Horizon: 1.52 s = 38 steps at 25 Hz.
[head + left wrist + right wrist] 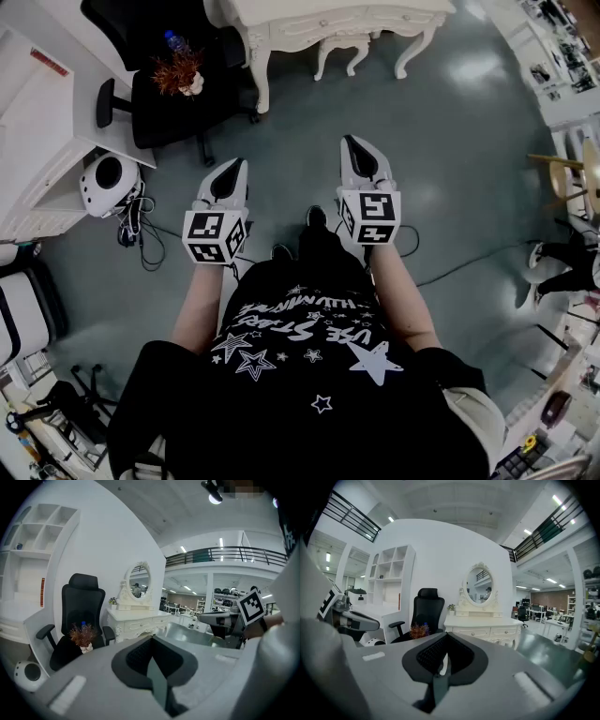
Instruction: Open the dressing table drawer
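Observation:
The white carved dressing table (337, 21) stands at the far side of the floor, well ahead of both grippers. Its oval mirror (480, 586) and knobbed drawers (480, 633) show in the right gripper view, and all drawers look shut. In the left gripper view the table (140, 619) is farther off, left of centre. My left gripper (230, 176) and right gripper (356, 155) are held side by side at waist height, pointing toward the table and touching nothing. The left gripper (153, 644) and the right gripper (446, 639) have their jaws closed together with nothing between them.
A black office chair (173, 94) carrying a dried plant and a blue bottle stands left of the table. A white stool (342, 45) sits under the table. A white desk and shelves (47, 112), a white round device (108, 183) and floor cables (141, 239) are at the left.

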### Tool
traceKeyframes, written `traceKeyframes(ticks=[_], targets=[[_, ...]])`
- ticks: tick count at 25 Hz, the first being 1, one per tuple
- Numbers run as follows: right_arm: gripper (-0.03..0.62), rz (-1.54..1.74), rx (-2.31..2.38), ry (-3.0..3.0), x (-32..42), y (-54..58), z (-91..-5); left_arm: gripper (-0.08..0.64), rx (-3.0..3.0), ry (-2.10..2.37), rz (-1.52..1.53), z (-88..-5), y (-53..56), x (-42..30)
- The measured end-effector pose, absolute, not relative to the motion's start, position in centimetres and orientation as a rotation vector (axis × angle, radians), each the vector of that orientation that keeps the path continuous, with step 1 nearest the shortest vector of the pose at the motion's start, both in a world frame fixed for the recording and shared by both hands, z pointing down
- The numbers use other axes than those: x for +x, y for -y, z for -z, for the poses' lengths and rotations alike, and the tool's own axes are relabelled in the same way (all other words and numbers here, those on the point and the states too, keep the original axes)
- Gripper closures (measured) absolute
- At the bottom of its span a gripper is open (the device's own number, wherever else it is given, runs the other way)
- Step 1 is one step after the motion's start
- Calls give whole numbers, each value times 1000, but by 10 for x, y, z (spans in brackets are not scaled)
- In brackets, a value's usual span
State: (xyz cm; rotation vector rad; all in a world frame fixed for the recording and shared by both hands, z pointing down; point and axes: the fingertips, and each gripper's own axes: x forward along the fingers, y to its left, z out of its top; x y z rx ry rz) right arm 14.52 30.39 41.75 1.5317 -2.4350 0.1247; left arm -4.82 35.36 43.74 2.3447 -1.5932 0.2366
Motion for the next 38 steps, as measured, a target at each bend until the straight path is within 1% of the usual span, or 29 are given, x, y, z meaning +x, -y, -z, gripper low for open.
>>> traceKeyframes(ticks=[15,21,22,24,25,28,31,38], targets=[[565,-158,1584,2424,128,-285,-421,560,2308,1577,-199,-449,-342,-76],[558,-232,1607,2482,127,-264,-420,560,2296,1583,-188,-450,-332,-80],[546,-235,1603,2491,126,-257,-420,560,2294,1586,-194,-451,-328,-81],[460,-238,1592,2507,122,-242,-421,560,2287,1596,-196,-450,-317,-82],[429,-239,1584,2512,120,-234,-422,560,2285,1601,-193,-449,-311,-83],[364,-285,1541,2527,114,-203,-431,560,2272,1620,-200,-449,-285,-85],[344,-332,1499,2553,106,-159,-436,560,2250,1648,-219,-447,-247,-89],[336,-367,1441,2577,113,-36,-436,560,2220,1676,-212,-435,-129,-74]])
